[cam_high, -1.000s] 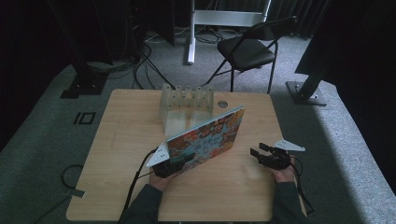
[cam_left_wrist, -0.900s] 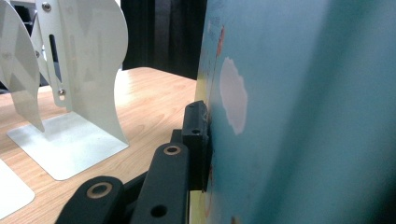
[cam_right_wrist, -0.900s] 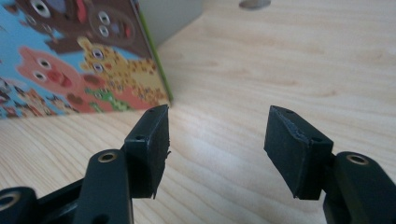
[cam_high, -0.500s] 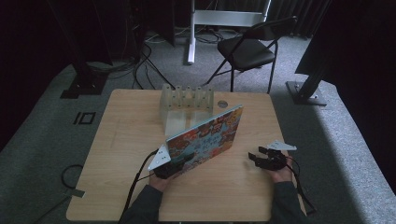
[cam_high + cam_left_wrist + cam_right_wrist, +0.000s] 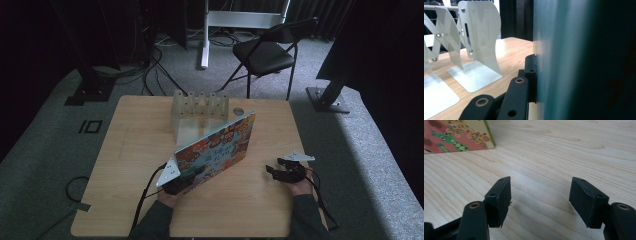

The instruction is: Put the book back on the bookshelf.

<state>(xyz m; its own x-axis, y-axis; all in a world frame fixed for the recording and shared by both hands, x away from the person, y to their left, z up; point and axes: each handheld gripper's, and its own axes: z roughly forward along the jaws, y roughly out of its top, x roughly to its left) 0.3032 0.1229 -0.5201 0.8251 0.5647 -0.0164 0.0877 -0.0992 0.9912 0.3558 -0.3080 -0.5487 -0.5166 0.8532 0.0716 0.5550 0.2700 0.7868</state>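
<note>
The left gripper (image 5: 187, 179) is clamped on the lower corner of a large, flat picture book with a bright cartoon cover (image 5: 216, 148), holding it tilted on the light wooden table (image 5: 125, 150). The book's top edge points toward one o'clock, near the white metal folding book rack (image 5: 199, 109). At three o'clock of the book, well apart, the right gripper (image 5: 276, 171) has just been opening; its jaws stand wide with nothing between them.

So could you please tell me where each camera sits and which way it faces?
High view: above the person's side, looking down on the table; forearms and both hand-held grippers show.
Left gripper view: on the left hand-held gripper, its jaw against the book.
Right gripper view: on the right hand-held gripper, facing tabletop; shares the book.
</note>
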